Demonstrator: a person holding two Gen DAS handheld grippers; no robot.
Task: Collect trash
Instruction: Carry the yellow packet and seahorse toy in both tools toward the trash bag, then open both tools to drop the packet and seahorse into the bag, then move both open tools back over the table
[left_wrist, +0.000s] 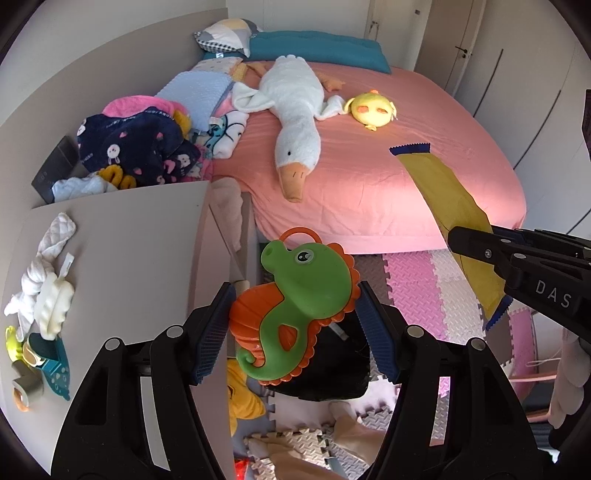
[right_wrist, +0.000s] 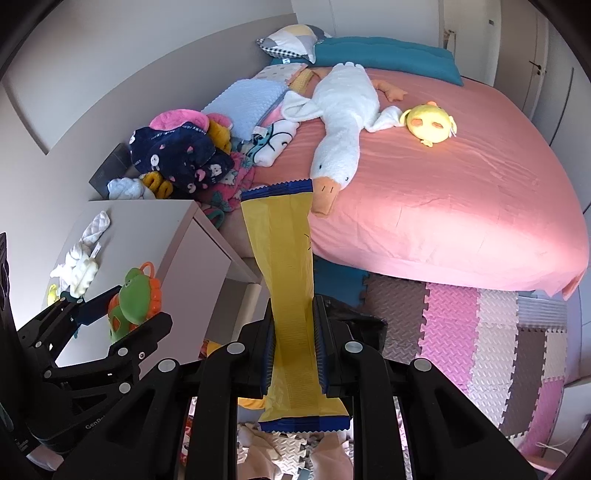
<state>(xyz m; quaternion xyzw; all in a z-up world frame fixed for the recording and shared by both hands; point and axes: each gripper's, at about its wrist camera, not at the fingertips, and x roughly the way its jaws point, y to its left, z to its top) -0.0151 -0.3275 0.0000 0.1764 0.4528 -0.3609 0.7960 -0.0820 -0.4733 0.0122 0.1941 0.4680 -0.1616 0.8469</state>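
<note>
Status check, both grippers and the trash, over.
Left gripper shut on seahorse toy. Right gripper shut on yellow wrapper. Black bag on floor below, nothing blocking it.

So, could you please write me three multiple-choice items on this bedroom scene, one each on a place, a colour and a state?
1. Where does the white goose plush lie?
A. on the pink bed
B. on the foam floor mat
C. on the white cabinet

2. What colour are the wrapper's toothed ends?
A. red
B. blue
C. green

3. How does the left gripper stand?
A. empty, jaws wide
B. shut on the wrapper
C. shut on the seahorse toy

Answers: 1 A, the goose sprawls across the sheet; 2 B, both ends are dark blue on yellow; 3 C, both pads press on the toy, while the right gripper clamps the wrapper.
</note>
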